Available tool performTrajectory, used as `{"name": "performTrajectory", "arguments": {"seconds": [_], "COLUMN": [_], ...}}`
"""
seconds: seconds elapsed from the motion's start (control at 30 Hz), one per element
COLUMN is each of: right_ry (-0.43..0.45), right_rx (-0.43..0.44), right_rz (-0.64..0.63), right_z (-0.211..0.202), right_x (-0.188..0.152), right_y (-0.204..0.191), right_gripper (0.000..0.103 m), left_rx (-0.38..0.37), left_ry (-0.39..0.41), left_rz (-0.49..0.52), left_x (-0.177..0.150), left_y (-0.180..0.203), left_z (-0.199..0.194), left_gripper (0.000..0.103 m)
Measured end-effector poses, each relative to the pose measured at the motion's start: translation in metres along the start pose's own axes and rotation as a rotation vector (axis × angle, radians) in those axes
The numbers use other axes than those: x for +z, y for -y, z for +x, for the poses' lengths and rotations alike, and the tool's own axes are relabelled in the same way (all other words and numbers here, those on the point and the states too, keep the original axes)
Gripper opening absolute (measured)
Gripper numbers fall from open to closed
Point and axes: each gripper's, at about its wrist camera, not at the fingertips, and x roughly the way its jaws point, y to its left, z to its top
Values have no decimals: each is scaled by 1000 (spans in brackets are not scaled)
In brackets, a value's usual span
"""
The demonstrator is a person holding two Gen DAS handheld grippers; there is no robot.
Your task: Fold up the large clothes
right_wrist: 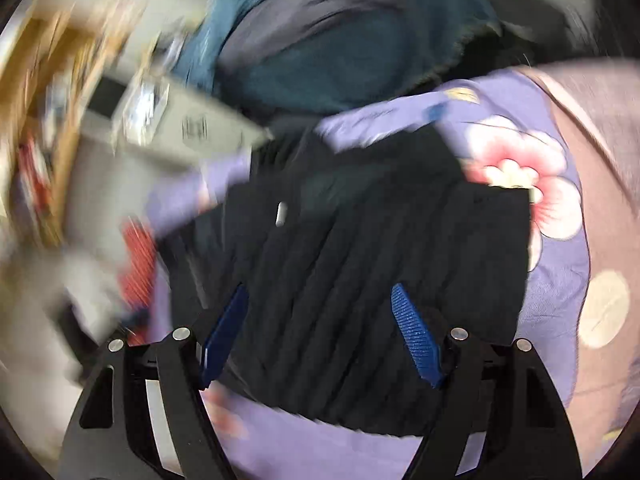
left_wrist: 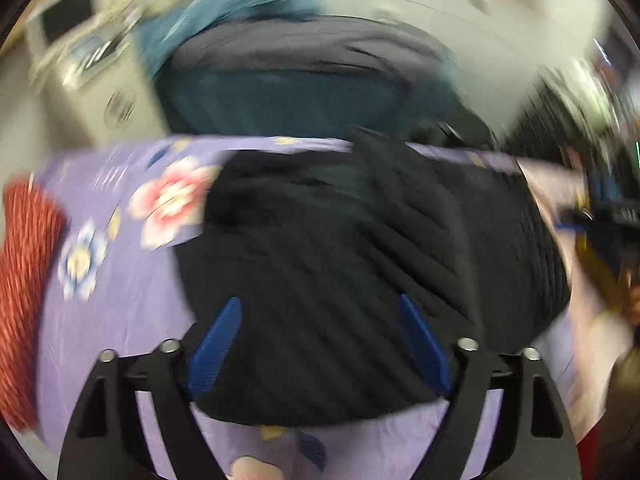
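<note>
A black ribbed garment lies folded in a compact block on a purple flowered bedsheet. Both views are motion-blurred. My left gripper hangs above the garment with its blue pads wide apart and nothing between them. In the right wrist view the same black garment fills the centre, with a small white tag on it. My right gripper is open above it too, and its blue pads touch no cloth.
A teal and grey pile of clothes lies beyond the sheet's far edge. A red knitted piece sits at the left of the sheet. A white box and cardboard clutter stand at the left. A person's hand shows at the right.
</note>
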Motion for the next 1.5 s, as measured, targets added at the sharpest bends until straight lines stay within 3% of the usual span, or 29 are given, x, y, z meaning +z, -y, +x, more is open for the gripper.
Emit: {"name": "performTrajectory", "arguments": {"seconds": [0.1, 0.17, 0.27, 0.37, 0.57, 0.67, 0.8, 0.97, 1.07, 1.27, 1.5], "right_ry": [6, 1, -35, -66, -133, -171, -219, -236, -200, -116, -146], "right_rx": [-206, -283, -374, -397, -484, -525, -614, -668, -687, -684, -666], "right_rz": [-245, -298, -288, -249, -153, -116, -119, -91, -97, -113, -117], "right_z": [23, 37, 60, 72, 104, 119, 144, 158, 161, 157, 145], "right_x": [-41, -56, -63, -58, -37, -31, -23, -17, -17, -34, -60], "right_y": [-44, -51, -41, -30, -12, -5, -9, -8, -10, -13, -10], "right_gripper": [74, 74, 82, 87, 97, 98, 99, 99, 99, 99, 99], "left_rx": [-4, 28, 105, 97, 153, 123, 29, 10, 2, -6, 16], "left_ry": [-13, -34, -90, -125, -207, -282, -371, -345, -334, -259, -233], "left_rz": [105, 131, 87, 28, 127, 101, 39, 89, 92, 96, 94], "left_x": [-19, -20, -11, 1, 33, 45, 49, 48, 42, 34, 19], "left_y": [51, 66, 61, 48, 52, 45, 24, 21, 24, 25, 29], "left_z": [17, 35, 68, 91, 136, 155, 180, 189, 188, 175, 164], "left_gripper": [90, 90, 96, 98, 98, 99, 99, 99, 99, 99, 99]}}
